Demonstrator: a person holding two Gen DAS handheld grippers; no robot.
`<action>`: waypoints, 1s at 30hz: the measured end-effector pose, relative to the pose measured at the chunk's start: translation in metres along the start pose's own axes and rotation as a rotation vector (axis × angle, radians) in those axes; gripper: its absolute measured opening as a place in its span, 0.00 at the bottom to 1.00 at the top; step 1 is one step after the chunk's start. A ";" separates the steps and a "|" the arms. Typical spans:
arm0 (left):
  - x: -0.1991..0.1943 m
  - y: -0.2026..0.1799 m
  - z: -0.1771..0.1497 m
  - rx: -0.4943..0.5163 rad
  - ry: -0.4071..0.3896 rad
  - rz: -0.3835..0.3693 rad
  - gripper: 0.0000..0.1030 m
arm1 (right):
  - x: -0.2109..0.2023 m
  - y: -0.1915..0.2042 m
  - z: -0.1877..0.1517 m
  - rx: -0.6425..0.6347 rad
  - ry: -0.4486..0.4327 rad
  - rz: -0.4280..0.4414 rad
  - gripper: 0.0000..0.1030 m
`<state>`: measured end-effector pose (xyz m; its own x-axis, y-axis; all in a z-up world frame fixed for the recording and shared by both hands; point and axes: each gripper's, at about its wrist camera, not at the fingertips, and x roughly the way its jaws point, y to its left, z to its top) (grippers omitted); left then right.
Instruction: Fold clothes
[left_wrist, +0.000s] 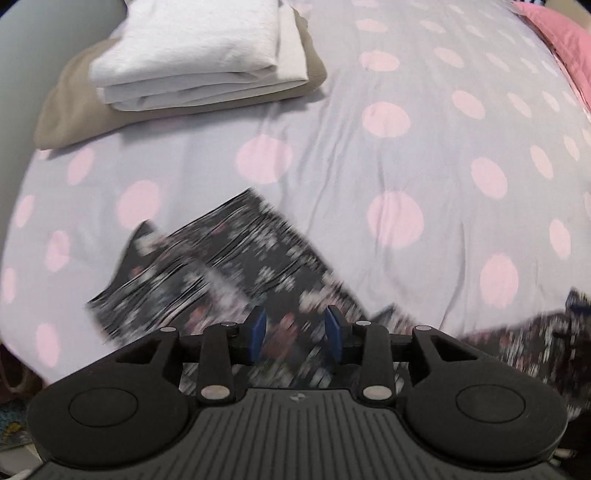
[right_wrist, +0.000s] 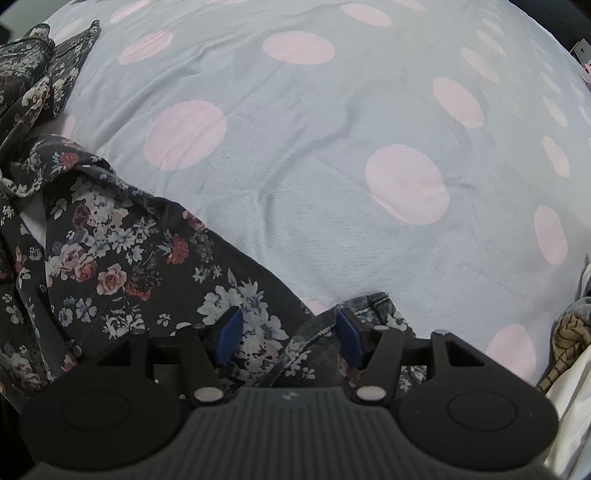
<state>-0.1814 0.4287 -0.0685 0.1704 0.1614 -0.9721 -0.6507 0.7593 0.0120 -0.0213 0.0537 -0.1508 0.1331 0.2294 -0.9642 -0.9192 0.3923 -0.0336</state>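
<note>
On a bed (right_wrist: 314, 122) spread with pink-dotted grey cover, a dark floral garment (right_wrist: 122, 258) lies loose beneath the left tool (left_wrist: 295, 326) and right tool (right_wrist: 290, 334), both spread, pinching nothing. With no hold on it, the fabric could slump and undo its fold; the left view is blurred.

Both grippers' jaws apart, downward.

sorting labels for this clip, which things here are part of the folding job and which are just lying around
Part of the job:
- dark floral fabric garment
- stack of folded white and beige clothes

Lying about:
- grey bedspread with pink dots
- pink cloth at the bed's edge
- tan checked fabric
</note>
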 end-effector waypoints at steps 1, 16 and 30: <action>0.009 -0.002 0.005 -0.011 0.000 -0.009 0.35 | 0.000 0.000 0.000 0.003 -0.002 0.002 0.61; 0.124 0.012 0.030 -0.214 0.080 -0.005 0.39 | 0.013 -0.003 -0.002 0.030 -0.029 0.044 0.76; 0.088 0.043 0.000 -0.349 -0.062 -0.033 0.09 | -0.011 0.010 -0.012 -0.024 -0.097 -0.046 0.09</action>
<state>-0.1943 0.4753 -0.1531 0.2331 0.1870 -0.9543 -0.8558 0.5054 -0.1100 -0.0368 0.0443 -0.1433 0.2097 0.2969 -0.9316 -0.9197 0.3833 -0.0849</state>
